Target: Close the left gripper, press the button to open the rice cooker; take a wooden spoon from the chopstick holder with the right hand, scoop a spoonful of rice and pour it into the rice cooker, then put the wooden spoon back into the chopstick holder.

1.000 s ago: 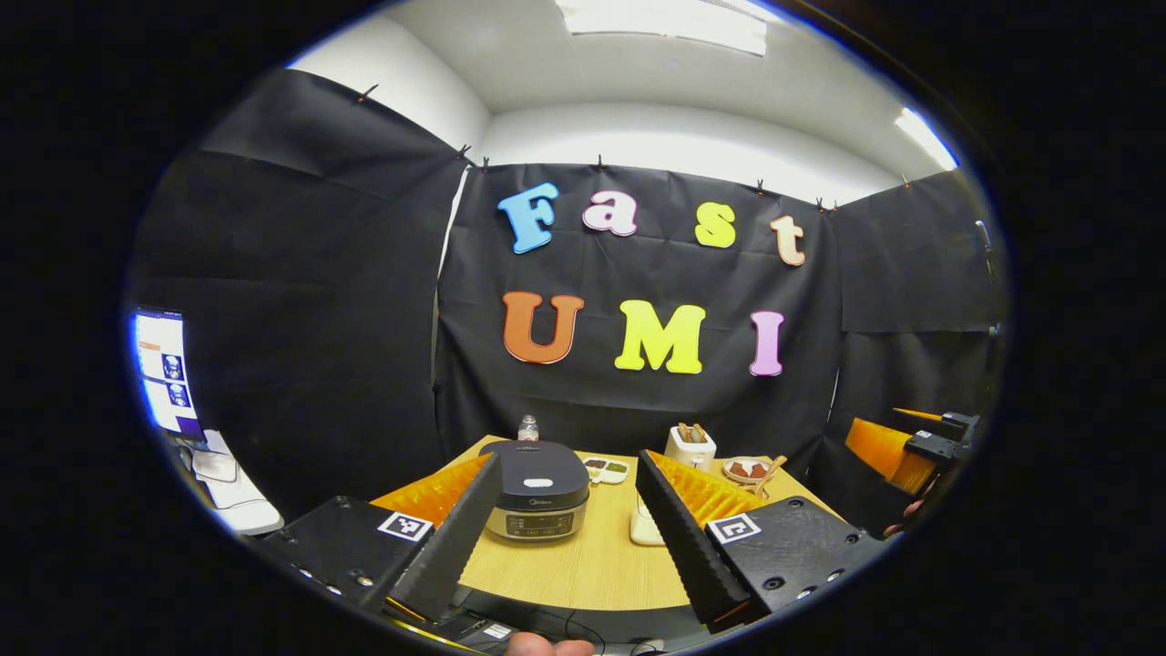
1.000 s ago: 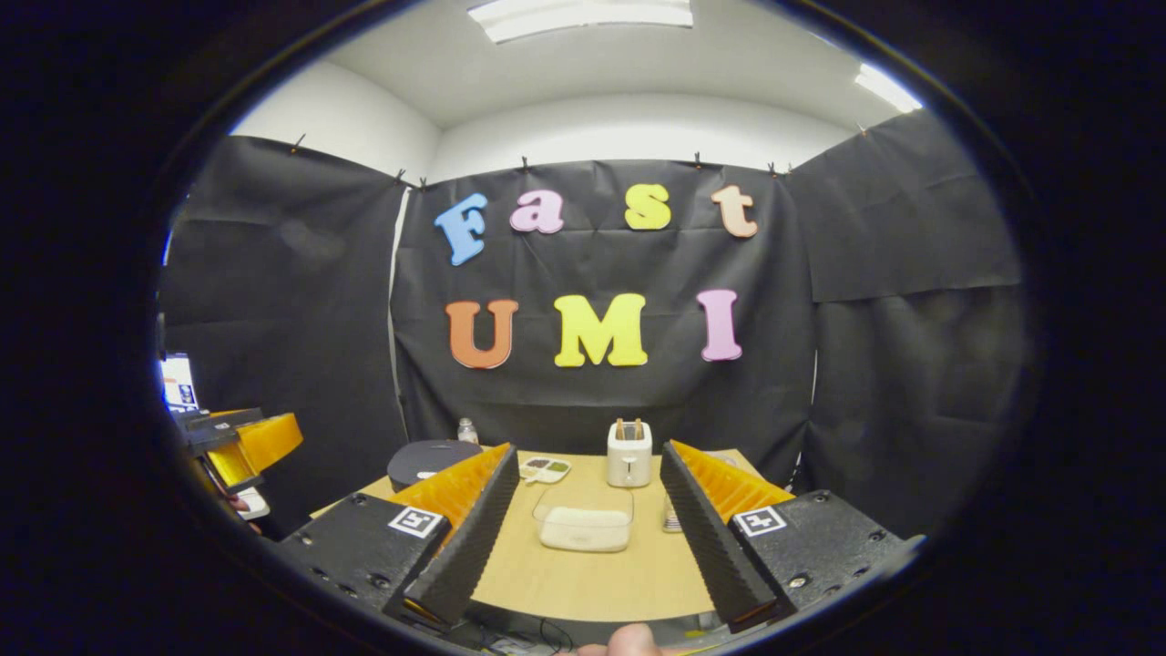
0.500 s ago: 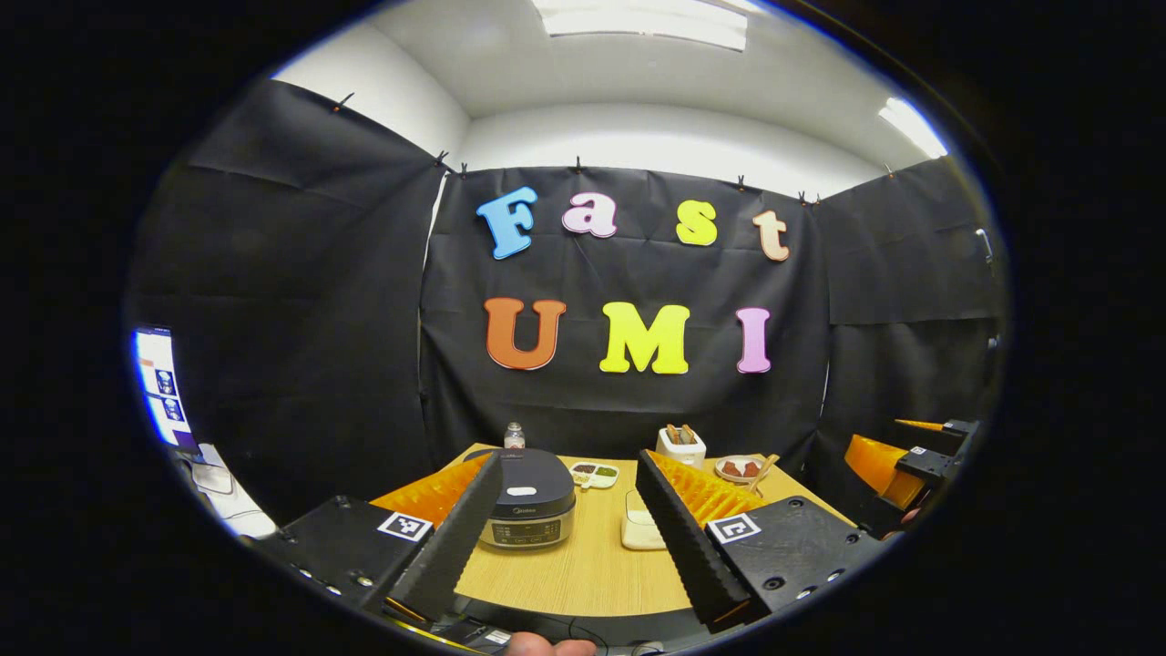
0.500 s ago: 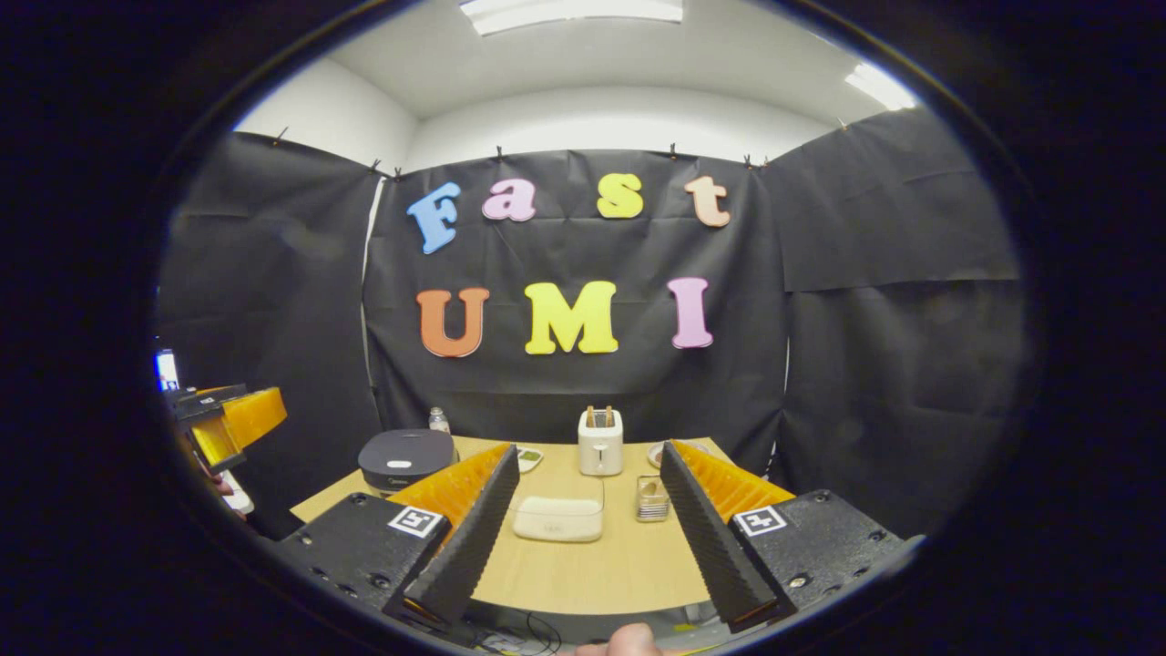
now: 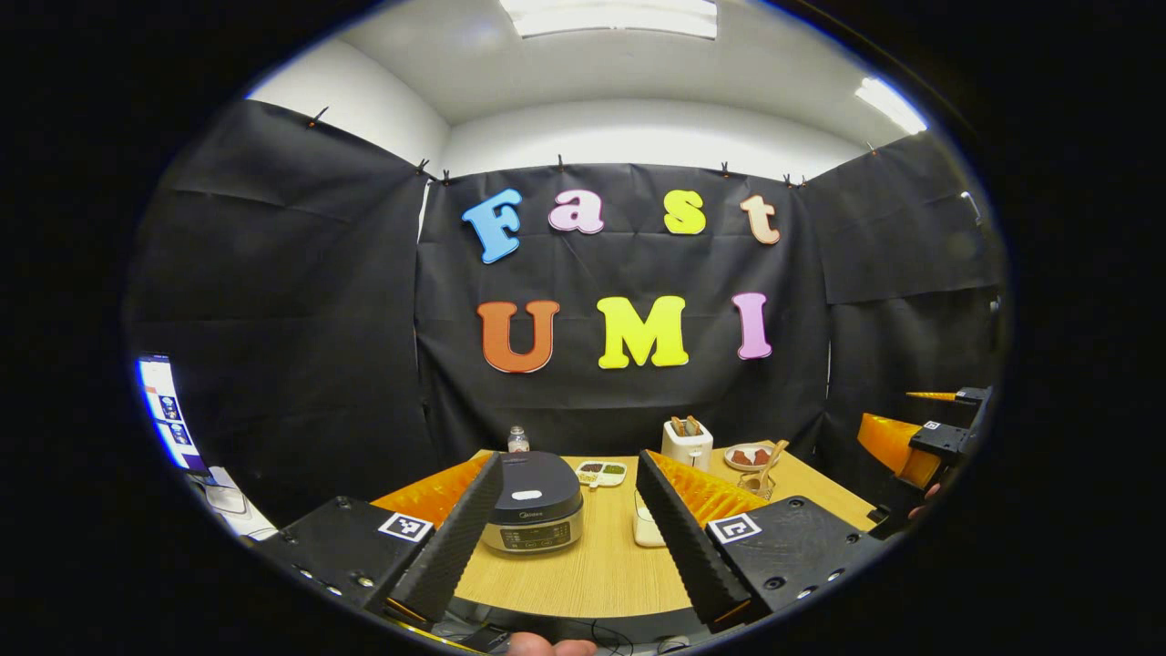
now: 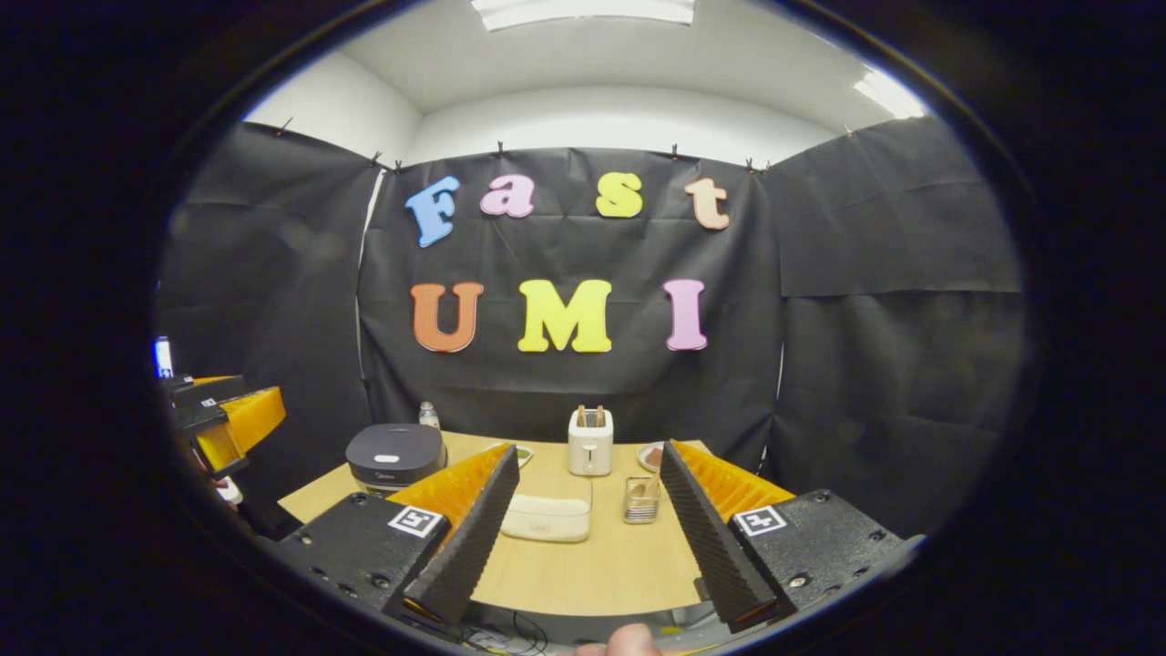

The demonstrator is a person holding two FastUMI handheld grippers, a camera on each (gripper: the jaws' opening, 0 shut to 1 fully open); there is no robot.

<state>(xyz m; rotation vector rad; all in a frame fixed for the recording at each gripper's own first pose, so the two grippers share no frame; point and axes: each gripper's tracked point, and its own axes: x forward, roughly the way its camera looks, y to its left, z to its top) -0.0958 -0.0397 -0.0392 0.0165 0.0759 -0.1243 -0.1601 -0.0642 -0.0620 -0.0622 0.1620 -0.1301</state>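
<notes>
The dark rice cooker (image 5: 533,506) stands on the wooden table (image 5: 592,565) with its lid shut and a white button (image 5: 526,495) on top. My left gripper (image 5: 569,458) hovers open before it, short of the table's near edge. A clear container of rice (image 6: 547,519) lies mid-table. Right of it is the wire chopstick holder (image 6: 641,499), and a wooden spoon (image 5: 772,456) leans out of it. My right gripper (image 6: 590,448) is open and empty, facing the container and holder from a distance. Each gripper sees the other at its side: right gripper (image 5: 911,446), left gripper (image 6: 223,419).
A white toaster (image 6: 590,442) stands at the back of the table. Near it are a plate with brown pieces (image 5: 747,456), a small divided dish (image 5: 601,472) and a little bottle (image 5: 518,440). A lit monitor (image 5: 164,410) sits off to the left.
Both views have shifted slightly. In the right gripper view the cooker and chopstick holder have come out from behind the fingers. Both grippers stay open.
</notes>
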